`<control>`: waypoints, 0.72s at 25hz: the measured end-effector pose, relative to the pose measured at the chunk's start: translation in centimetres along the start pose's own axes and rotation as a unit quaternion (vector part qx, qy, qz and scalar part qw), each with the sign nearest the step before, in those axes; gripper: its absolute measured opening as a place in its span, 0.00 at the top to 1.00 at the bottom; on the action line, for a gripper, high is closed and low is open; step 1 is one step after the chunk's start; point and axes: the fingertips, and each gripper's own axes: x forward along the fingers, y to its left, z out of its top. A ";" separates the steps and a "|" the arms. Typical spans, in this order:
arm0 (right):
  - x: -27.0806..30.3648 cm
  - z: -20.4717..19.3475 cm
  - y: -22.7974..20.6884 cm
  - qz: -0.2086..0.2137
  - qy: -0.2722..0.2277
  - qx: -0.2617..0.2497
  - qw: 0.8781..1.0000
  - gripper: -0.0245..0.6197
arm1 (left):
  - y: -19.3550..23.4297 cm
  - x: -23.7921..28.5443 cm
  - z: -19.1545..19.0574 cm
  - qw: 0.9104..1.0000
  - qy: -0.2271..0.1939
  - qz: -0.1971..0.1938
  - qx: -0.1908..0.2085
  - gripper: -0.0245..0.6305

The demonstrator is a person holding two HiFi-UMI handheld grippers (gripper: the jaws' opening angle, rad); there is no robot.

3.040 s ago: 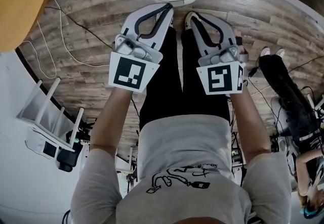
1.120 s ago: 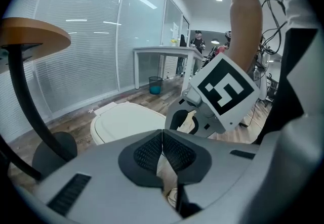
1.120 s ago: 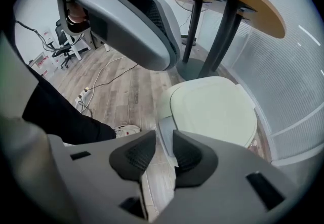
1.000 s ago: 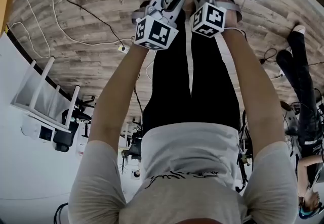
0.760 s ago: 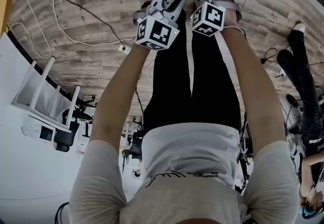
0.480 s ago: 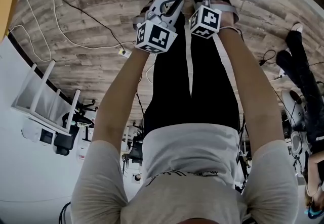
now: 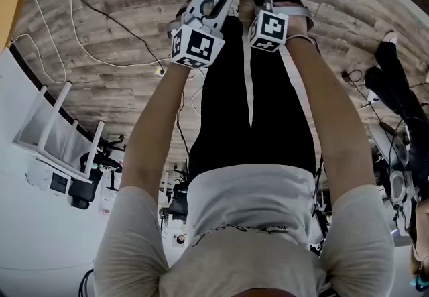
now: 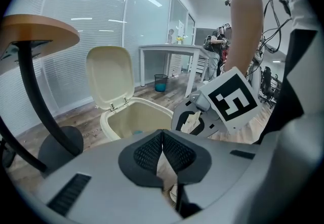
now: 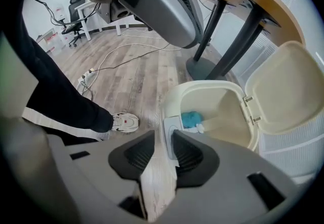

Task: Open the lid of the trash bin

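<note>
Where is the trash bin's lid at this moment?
Right gripper view, right side: the lid stands raised, hinged to the open bin, next to the table legs.

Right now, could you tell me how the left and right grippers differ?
The left gripper has jaws together, empty; the right gripper has jaws apart, just opened wider, gripping nothing. The left looks across at the trash bin; the right looks down into it. Both bear marker cubes.

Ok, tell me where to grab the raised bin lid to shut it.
Pinch the lid at its free top edge, coming down from above: it stands upright, a thin panel hinged at the bin's back rim, so both faces are probably reachable.
</note>
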 end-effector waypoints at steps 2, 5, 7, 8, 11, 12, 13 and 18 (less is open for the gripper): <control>-0.1 0.1 0.3 0.011 -0.002 0.022 1.000 0.73 | 0.0 -0.2 0.3 1.000 -0.002 0.001 -0.001 0.93; -0.9 0.3 -0.2 0.012 -0.014 0.074 0.997 0.76 | -0.1 -0.3 0.9 1.000 -0.006 0.002 -0.002 0.93; -1.7 0.3 -1.0 0.005 -0.027 0.108 0.994 0.76 | -0.2 -0.4 1.5 1.000 -0.010 0.002 -0.002 0.93; -2.1 0.4 -1.3 0.003 -0.032 0.124 0.992 0.77 | -0.3 -0.5 1.8 1.000 -0.012 0.002 -0.003 0.93; -3.4 0.1 -2.3 -0.004 -0.042 0.164 0.985 0.77 | -0.2 -0.7 2.9 1.000 -0.018 0.001 -0.008 0.93; -3.8 0.0 -2.8 -0.007 -0.044 0.176 0.983 0.78 | -0.1 -0.8 3.3 1.000 -0.020 0.001 -0.010 0.93; -4.2 -0.1 -3.2 -0.010 -0.047 0.186 0.981 0.78 | 0.0 -0.9 3.7 1.000 -0.023 0.002 -0.012 0.93; -7.1 -0.1 -5.4 -0.024 -0.069 0.229 0.971 0.81 | 0.7 -2.1 6.2 0.999 -0.035 0.009 -0.035 0.93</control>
